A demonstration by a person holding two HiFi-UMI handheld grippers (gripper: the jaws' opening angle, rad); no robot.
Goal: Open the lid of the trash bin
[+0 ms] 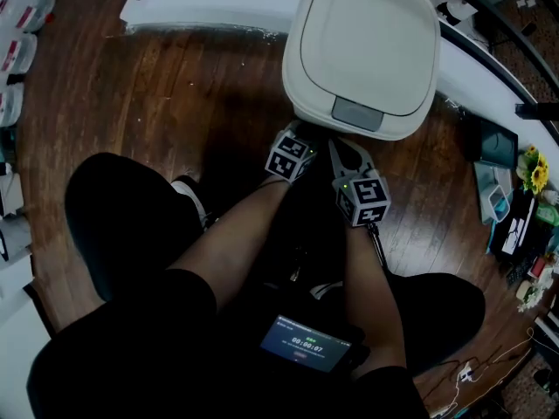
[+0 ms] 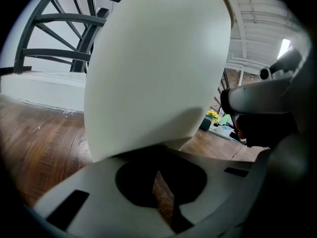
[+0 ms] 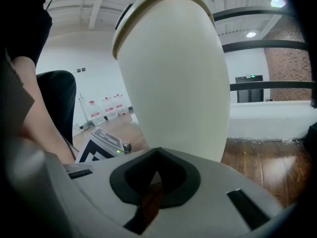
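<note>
Far left, at the edge: a row of clear boxes [image 1: 17, 55] with red labels, insides too small to make out. Up in the middle: the white trash bin [image 1: 362, 51], standing upright on the floor, with the lid [image 1: 367, 37] down flat and closed. No look inside. A grey push tab [image 1: 357, 113] at the front rim, on the side near the person.

Just below the bin, side by side: the left gripper [image 1: 295, 142], then the right gripper [image 1: 348, 157]. Both low down and pointing at the front of the bin. Left jaws pressed together with only a thin slit between, pinching nothing, very close to the bin wall; touching or not, cannot tell. Right jaws the same: squeezed together, nothing held, close by the bin's side.

Behind the grippers, bare arms [image 1: 253, 234], black shorts [image 1: 131, 347] and a small screen [image 1: 306, 343] with numbers resting on the lap.

Under it all: a dark wood floor [image 1: 192, 94] of shiny planks. Behind the bin, a low white curved ledge [image 1: 210, 11] with black rails [image 2: 54, 29] above. Off to the right: yellow flowers [image 1: 533, 168] among little bits and pieces, and thin cables [image 1: 472, 374] on the floor at the bottom right.
</note>
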